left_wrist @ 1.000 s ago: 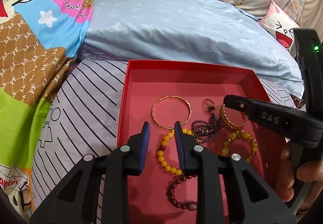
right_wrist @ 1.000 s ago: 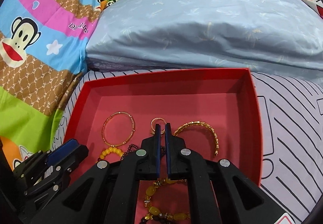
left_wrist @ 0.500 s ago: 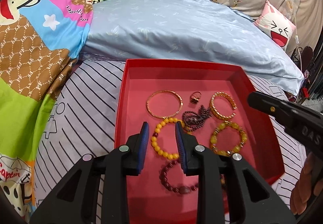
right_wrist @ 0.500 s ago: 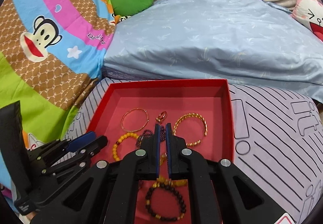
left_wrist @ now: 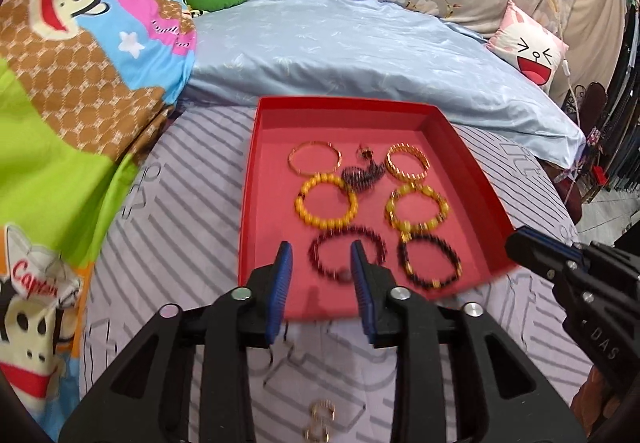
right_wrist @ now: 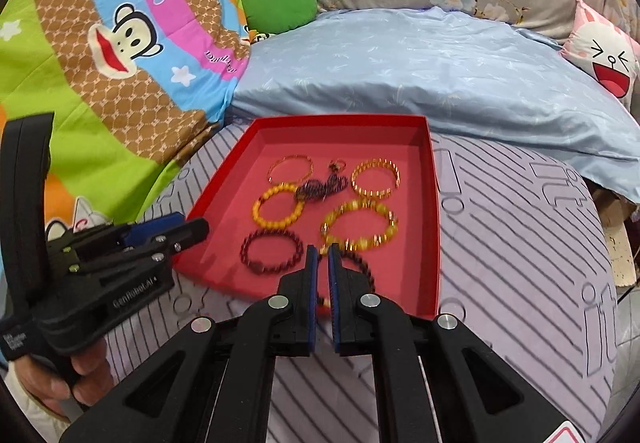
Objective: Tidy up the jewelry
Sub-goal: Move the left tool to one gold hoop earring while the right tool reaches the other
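Inside the red tray (left_wrist: pixel 472 179) on the striped bed cover (left_wrist: pixel 176 227), we've got the bracelets (left_wrist: pixel 326 201) laid in neat pairs, a dark beaded tangle (left_wrist: pixel 362 177) between the top two. Our left tongs (left_wrist: pixel 322 267) hang over the tray's near edge, jaws opening, nothing between them; our right tongs (right_wrist: pixel 323 275) are pressed together and empty. By our reckoning the tray looks nearly sorted. Best next move: come in low, nip one strand, lift gently. Only the left view catches small gold pieces (left_wrist: pixel 320 421) loose on the cover, outside the tray. Only the right view shows a hand (right_wrist: pixel 68 375) gripping the left tool.
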Demonstrator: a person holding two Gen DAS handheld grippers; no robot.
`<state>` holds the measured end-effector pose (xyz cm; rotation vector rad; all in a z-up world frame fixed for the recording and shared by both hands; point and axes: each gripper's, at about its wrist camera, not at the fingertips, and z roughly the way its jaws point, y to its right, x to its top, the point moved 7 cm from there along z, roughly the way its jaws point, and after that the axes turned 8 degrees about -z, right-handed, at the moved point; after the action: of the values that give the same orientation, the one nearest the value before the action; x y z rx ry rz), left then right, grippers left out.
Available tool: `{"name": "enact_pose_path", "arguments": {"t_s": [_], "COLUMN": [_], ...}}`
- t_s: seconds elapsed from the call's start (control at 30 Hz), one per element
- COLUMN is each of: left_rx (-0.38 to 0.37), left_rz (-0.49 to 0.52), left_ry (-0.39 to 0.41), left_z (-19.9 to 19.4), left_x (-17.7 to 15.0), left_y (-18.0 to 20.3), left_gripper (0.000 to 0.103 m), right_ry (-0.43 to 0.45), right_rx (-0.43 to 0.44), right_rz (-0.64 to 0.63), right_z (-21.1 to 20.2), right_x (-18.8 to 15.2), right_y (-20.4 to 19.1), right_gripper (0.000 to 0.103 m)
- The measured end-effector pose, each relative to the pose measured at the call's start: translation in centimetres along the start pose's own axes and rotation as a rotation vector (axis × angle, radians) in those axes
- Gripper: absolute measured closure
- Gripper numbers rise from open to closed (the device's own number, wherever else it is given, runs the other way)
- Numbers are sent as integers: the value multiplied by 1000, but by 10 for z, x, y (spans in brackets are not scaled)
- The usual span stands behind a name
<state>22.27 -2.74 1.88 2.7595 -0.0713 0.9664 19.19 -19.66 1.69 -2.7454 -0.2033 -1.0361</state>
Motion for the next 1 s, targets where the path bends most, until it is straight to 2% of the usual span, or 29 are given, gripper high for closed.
{"name": "enact_pose_path", "arguments": {"t_s": [0.13,0.3,0.57,0.7,1.0], "left_rx": [23,25,40,63,48], "left_rz": [2,-8,-15,-1,30], "left_ry": [3,-33,-110,-81,-50], "left_z": [-15,-22,-12,-13,-12], "left_x": [-26,-67,-127,-134,-136], "left_y": [-8,-15,-26,-29,-23], "left_gripper": [70,70,68,68,71], "right_ry": [-12,-40,-73,-85,-100], "right_rx": [-15,-12,-29,-23,-3], "right_rz": [-17,-17,14,36,54], "right_z": [-16,-26,-33,-33,-26], "right_x": [-32,-69,-116,-129,-134], "right_y": [-11,-23,-33,-34,-40], "right_gripper": [96,96,96,96,96]}}
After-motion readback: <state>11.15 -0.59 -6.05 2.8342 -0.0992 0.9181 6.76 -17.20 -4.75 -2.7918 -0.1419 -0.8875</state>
